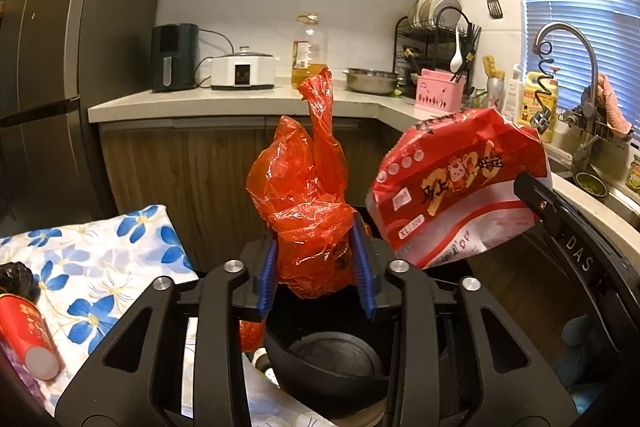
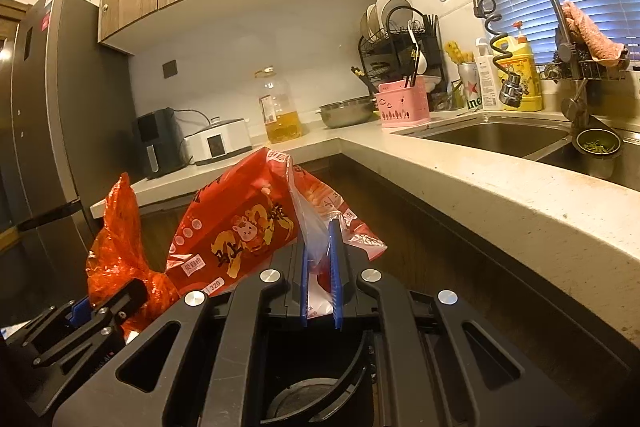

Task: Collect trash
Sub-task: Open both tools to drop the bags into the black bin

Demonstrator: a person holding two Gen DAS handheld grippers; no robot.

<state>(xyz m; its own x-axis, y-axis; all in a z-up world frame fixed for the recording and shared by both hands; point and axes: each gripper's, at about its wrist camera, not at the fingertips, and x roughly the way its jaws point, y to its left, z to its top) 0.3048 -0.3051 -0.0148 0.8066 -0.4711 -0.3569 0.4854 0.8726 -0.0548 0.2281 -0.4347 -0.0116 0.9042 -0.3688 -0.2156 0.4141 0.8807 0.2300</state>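
My left gripper [image 1: 316, 259] is shut on a crumpled red plastic bag [image 1: 304, 195], held above a black bin [image 1: 328, 359] whose open mouth lies right below the fingers. My right gripper [image 2: 320, 259] is shut on the edge of a red printed package wrapper [image 2: 240, 227], held over the same bin [image 2: 312, 387]. The wrapper also shows in the left wrist view [image 1: 452, 187], to the right of the red bag. The red bag also shows in the right wrist view [image 2: 120, 251] at lower left, with the left gripper's fingers [image 2: 84, 311] on it.
A table with a blue-flower cloth [image 1: 100, 267] holds a red paper cup [image 1: 28, 335] at left. A counter [image 1: 240, 99] runs behind and along the right to a sink [image 2: 500, 135]. A fridge [image 1: 48, 67] stands at left.
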